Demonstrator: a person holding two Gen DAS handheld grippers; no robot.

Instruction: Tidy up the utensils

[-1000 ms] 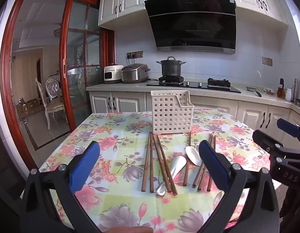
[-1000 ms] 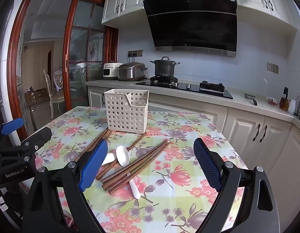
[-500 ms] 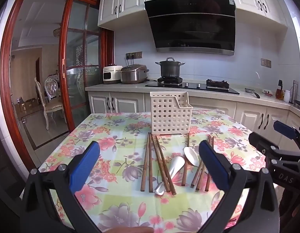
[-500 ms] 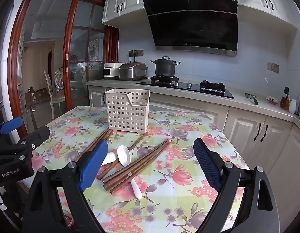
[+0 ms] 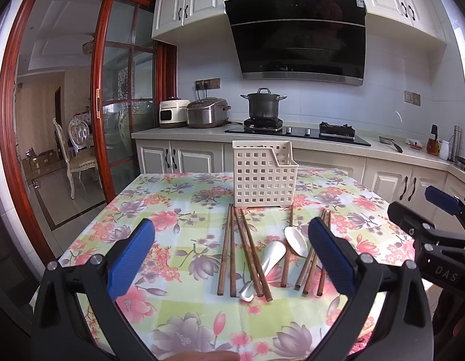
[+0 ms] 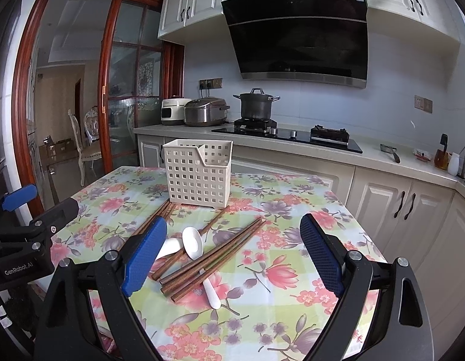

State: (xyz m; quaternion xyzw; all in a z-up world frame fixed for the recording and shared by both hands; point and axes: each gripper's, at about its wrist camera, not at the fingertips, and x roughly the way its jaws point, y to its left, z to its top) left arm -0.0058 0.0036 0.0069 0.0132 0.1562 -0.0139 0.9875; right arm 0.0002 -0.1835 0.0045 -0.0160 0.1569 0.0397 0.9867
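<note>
Chopsticks (image 5: pixel 230 252) of dark wood lie before a perforated cream basket (image 5: pixel 264 174).

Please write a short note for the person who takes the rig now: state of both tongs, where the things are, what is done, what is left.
Left tongs: open, empty, above the table's near edge.
Right tongs: open, empty, same height.
White perforated basket stands upright at the far side of the floral tablecloth; no utensil shows in it.
Wooden chopsticks and two white spoons lie loose in front of it.
Done: nothing yet.
Left: put all chopsticks and spoons into the basket.
</note>
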